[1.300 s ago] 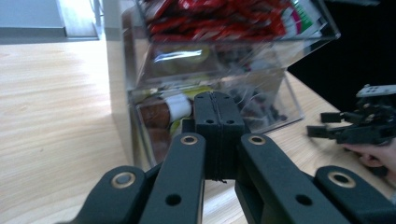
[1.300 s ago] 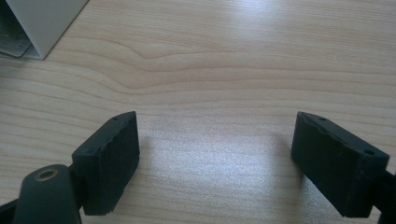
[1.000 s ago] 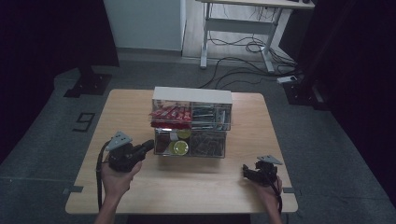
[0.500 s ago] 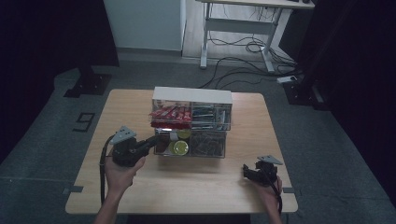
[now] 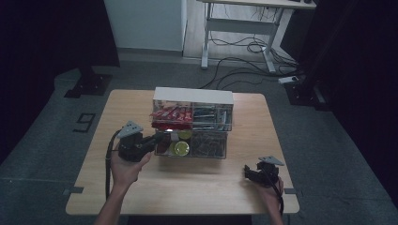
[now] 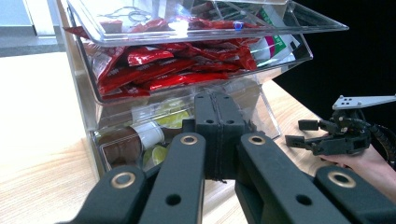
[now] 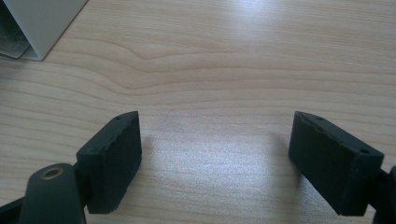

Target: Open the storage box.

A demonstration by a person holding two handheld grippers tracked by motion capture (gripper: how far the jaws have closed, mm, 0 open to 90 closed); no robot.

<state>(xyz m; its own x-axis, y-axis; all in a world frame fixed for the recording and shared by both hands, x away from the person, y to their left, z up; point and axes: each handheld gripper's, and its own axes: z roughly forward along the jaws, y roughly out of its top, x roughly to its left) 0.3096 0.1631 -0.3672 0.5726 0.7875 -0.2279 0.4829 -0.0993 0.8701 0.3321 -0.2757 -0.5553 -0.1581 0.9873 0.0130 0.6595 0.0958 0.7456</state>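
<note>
Two grippers: left gripper (image 5: 149, 143) w/ jaws clenched together, empty, tips right at the lower left drawer (image 5: 172, 144) of the clear drawer cabinet (image 5: 192, 123), which sits mid-table toward the far edge. Right gripper (image 5: 249, 172) has jaws spread wide over bare wood near the front right corner of the table (image 5: 187, 187), well apart from the cabinet. Red packets (image 6: 159, 65) fill the drawer above; plenty of bare tabletop along the front edge btw the hands.
</note>
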